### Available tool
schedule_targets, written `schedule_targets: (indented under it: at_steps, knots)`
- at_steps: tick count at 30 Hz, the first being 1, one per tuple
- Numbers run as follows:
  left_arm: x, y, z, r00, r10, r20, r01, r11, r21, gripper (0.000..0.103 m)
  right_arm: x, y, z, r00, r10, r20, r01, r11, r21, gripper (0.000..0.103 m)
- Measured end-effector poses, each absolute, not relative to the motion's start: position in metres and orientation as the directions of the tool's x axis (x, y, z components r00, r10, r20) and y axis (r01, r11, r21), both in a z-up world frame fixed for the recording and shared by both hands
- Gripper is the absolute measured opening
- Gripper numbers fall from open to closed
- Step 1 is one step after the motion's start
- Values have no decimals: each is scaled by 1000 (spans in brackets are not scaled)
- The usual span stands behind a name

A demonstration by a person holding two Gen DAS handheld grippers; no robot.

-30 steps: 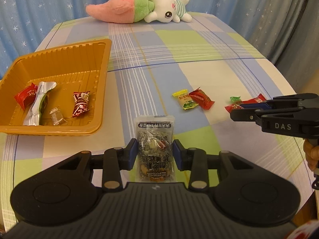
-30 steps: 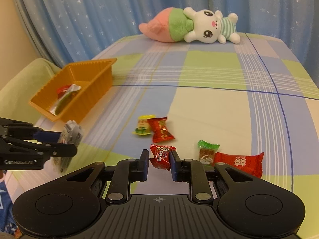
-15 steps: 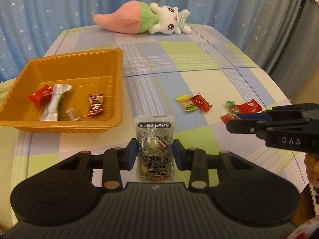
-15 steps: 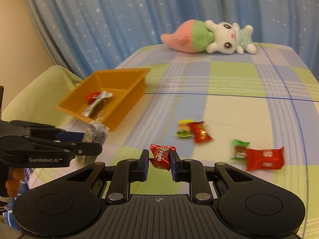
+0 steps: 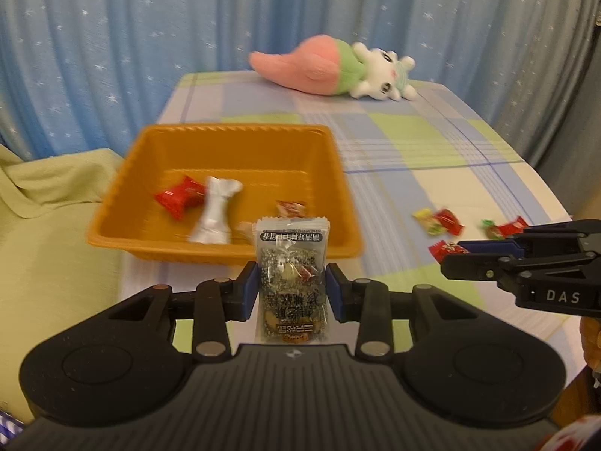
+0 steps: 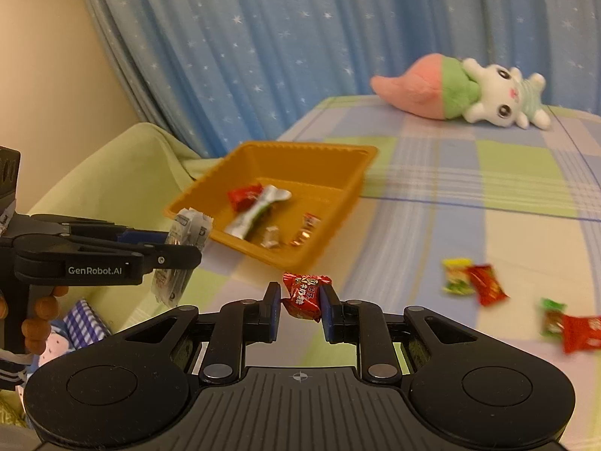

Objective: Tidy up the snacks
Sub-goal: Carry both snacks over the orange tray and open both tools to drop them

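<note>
Orange ribbed plastic tray (image 5: 338,173) is where both my loads are headed, I reckon; this looks like the carry step, w/ drop-off next.

Left gripper (image 5: 292,293) is closed partway on a clear rectangular packet of mixed nuts w/ black print (image 5: 291,263), packet standing upright between the blue pads, above the table just short of the tray's near rim. Right gripper (image 6: 300,298) is pinched almost fully closed on a small red twist-wrapped candy (image 6: 303,295), off the cloth, near the tray's corner.

Tray already holds a red wrapped candy (image 5: 179,196), a silver foil packet (image 5: 216,210), a small red-white candy (image 5: 291,208) & one or two smaller bits I can't make out.

Next: bring each gripper over the tray's open floor, clear of the rim, then let go. Nut packet is tall, so it needs height over the wall.

Left on the checked blue-green-cream tablecloth (image 6: 488,195): a yellow-green candy (image 6: 456,276), a red candy (image 6: 486,289) touching it, a green-topped candy (image 6: 552,317) & a red flat packet (image 6: 582,332), the last cut off by the right wrist view's edge.

Hard to read: motion blur smears tray contents & loose candies; print illegible; packet's bottom hidden behind my gripper body.
</note>
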State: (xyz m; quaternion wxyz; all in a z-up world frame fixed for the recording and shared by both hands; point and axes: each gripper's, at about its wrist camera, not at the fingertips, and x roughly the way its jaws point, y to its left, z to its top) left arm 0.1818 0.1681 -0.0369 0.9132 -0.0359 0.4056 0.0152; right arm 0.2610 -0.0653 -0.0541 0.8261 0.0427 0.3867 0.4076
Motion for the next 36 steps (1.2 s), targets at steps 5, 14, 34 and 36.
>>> schedule_targets:
  at_steps: [5, 14, 34, 36]
  knots:
    - [191, 198, -28, 684, 8, -730, -52, 998, -37, 35, 270, -32, -48, 382, 713, -588, -637, 664, 392, 23]
    - [237, 227, -24, 698, -53, -714, 30, 999, -45, 35, 299, 9, -46, 440, 685, -581, -586, 709, 392, 23]
    - [345, 239, -73, 593, -154, -790, 101, 988, -117, 35, 372, 45, -71, 500, 582, -641, -442, 808, 388, 23]
    - [352, 239, -80, 582, -160, -798, 98, 987, -127, 35, 377, 45, -73, 502, 575, -646, -433, 814, 388, 23]
